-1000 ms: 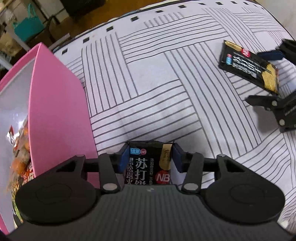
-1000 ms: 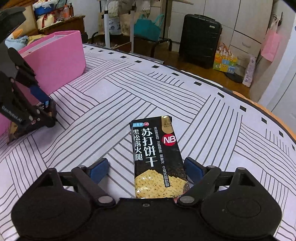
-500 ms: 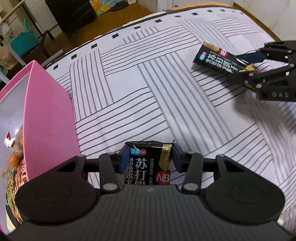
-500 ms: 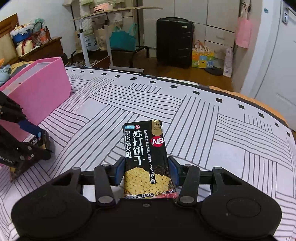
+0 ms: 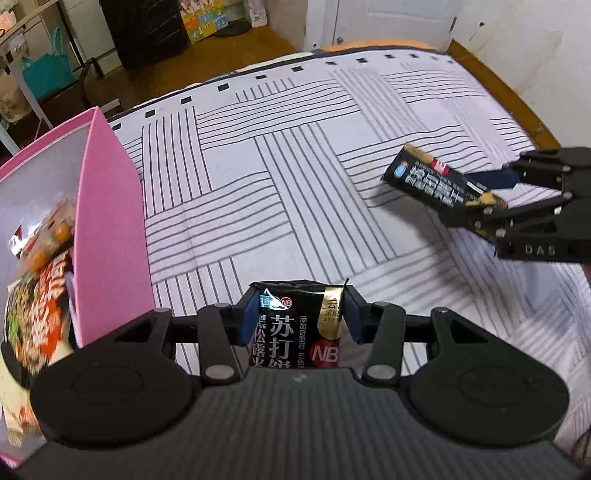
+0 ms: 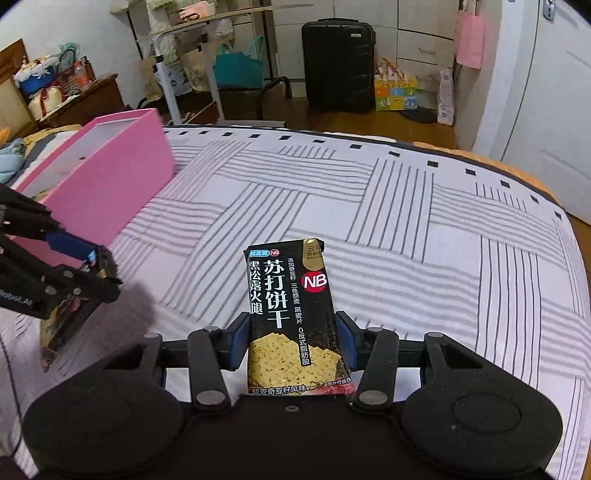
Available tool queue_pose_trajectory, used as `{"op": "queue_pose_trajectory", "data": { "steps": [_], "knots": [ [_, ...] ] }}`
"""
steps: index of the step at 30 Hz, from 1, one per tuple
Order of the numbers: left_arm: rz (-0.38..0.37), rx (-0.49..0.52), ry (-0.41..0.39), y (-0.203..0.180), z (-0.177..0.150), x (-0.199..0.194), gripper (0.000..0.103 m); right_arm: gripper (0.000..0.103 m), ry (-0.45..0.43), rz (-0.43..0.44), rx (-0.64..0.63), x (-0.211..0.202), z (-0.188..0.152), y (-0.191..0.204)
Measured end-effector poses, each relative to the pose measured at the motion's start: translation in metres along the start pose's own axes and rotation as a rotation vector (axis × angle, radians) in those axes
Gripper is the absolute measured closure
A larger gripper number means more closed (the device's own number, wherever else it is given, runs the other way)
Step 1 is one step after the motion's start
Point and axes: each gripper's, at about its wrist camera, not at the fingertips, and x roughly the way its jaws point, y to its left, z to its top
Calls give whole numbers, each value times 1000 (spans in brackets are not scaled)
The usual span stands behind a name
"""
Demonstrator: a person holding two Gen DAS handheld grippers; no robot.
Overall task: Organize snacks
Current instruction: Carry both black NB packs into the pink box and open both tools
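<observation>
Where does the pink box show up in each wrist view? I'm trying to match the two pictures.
Left wrist view: the pink box fills the left edge, open top showing snack packets inside.
Right wrist view: the pink box sits upper left on the striped bedspread, beyond the left gripper.
Shared landmark: the black suitcase on the floor behind the bed, also visible at.

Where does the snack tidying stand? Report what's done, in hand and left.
Done: several snack bags already lie in the pink box. In hand: the left gripper and the right gripper each clamp a black cracker packet. Left: both packets must go into the box; no other snacks show on the bedspread.
</observation>
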Motion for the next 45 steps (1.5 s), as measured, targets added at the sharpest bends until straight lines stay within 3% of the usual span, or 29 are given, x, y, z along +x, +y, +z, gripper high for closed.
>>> {"op": "queue_pose_trajectory", "data": {
  "steps": [9, 20, 34, 39, 45],
  "knots": [
    [-11, -29, -26, -3, -44, -42, 57, 49, 66, 40, -40, -39, -15, 42],
    [-12, -45, -80, 10, -84, -111, 57, 49, 124, 182, -143, -83, -18, 104],
    [102, -166, -231, 68, -108, -193, 57, 49, -2, 236, -186, -109, 17, 163],
    [109, -235, -319, 90, -109, -219, 57, 49, -101, 275, -171, -98, 34, 184],
    [127, -343, -367, 122, -89, -219, 57, 49, -179, 295, -174, -69, 73, 207]
  ]
}}
